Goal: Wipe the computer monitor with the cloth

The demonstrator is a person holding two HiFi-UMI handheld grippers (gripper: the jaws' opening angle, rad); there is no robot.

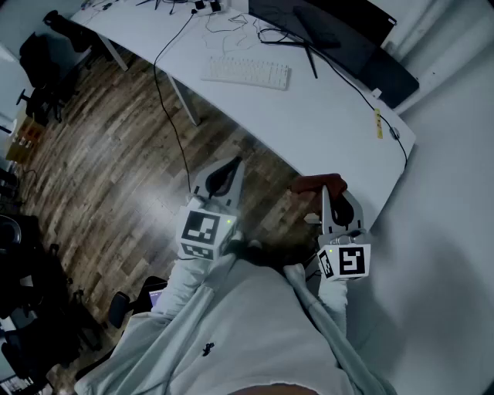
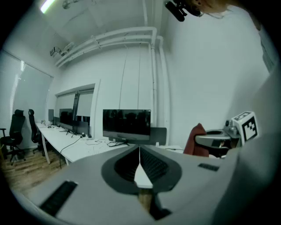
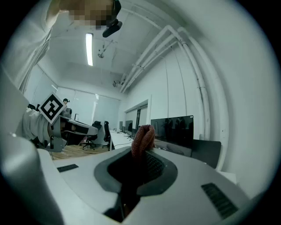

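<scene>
R tool [image 3: 141,156] grips bunched red-brown cloth [image 3: 143,136]; monitor [image 3: 172,128] dark.

Red cloth [image 3: 142,136], black monitor [image 2: 126,124], white desk [image 1: 324,116], brown wood-grain floor [image 1: 100,170].

The monitor [image 1: 347,35] runs off the head view's top edge. The lower part of the cloth [image 3: 142,137] is buried between the jaws of the right claw [image 3: 142,157]. Small items [image 1: 202,6] at the far end of the surface [image 1: 324,116] are too tiny to identify.
</scene>
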